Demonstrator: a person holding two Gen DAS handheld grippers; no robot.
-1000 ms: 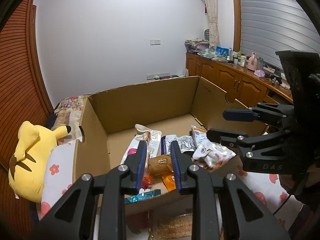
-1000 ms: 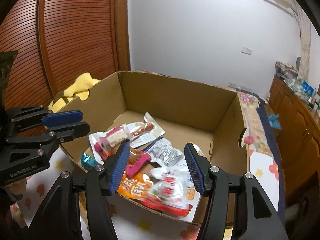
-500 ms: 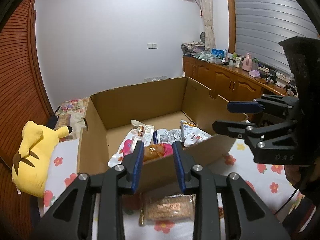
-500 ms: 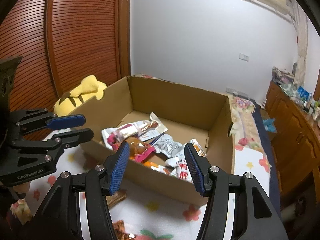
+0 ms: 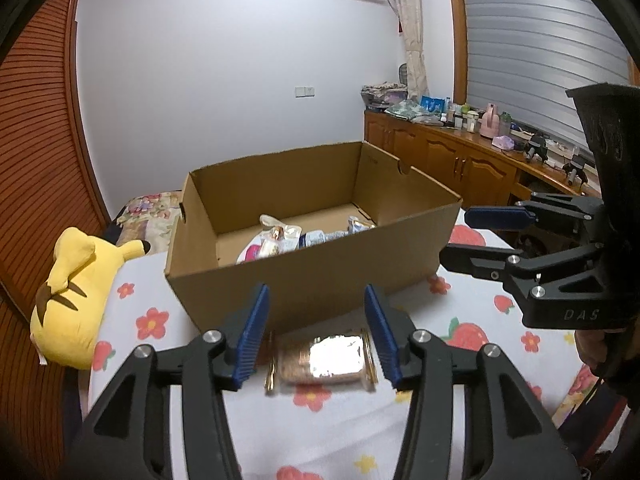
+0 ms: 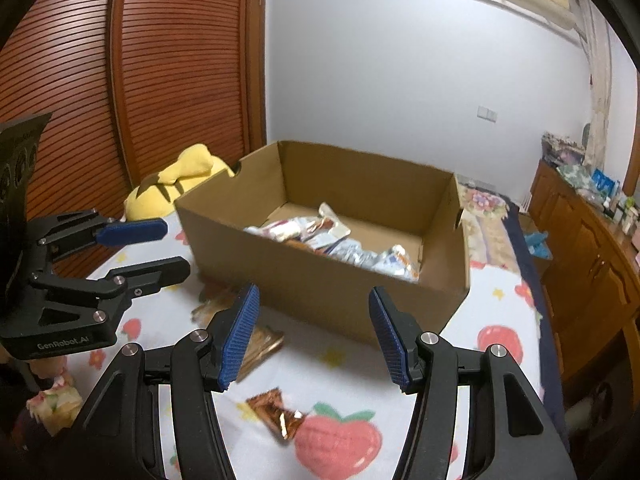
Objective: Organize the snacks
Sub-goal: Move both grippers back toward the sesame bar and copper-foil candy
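Fingers of the left gripper (image 5: 316, 334) are spreading apart with nothing pinched between them; seen from its own camera, the blue pads (image 5: 251, 336) frame a clear-wrapped brown snack packet (image 5: 326, 360) that lies flat on the bed cover below and beyond them, not touched by either pad. Fingers of the right gripper (image 6: 314, 338) stand moderately open and hold nothing.

A flower-and-strawberry printed bed cover (image 5: 472, 334) carries everything. On it, far of both grippers, sits an open cardboard box (image 5: 316, 276) with its flaps out of the way. Inside, toward the near and right part of its floor, lies a loose heap of snack packets (image 6: 332, 242) in white, silver, pink and orange wrappers; most are half hidden by the near wall.

Outside the box, the clear-wrapped packet rests just near of the box's near wall. In the right wrist view a small copper-coloured foil packet (image 6: 280, 416) lies nearer still, beside a printed peach, well apart from the box. Another brownish wrapper (image 6: 216, 300) shows at the box's near left corner, too blurred to make out.

A yellow plush toy (image 5: 76, 292) lies at the left edge of the bed, against the slatted wooden doors (image 6: 120, 80). A wooden cabinet (image 5: 460, 160) with bottles and clutter on top runs along the right wall.
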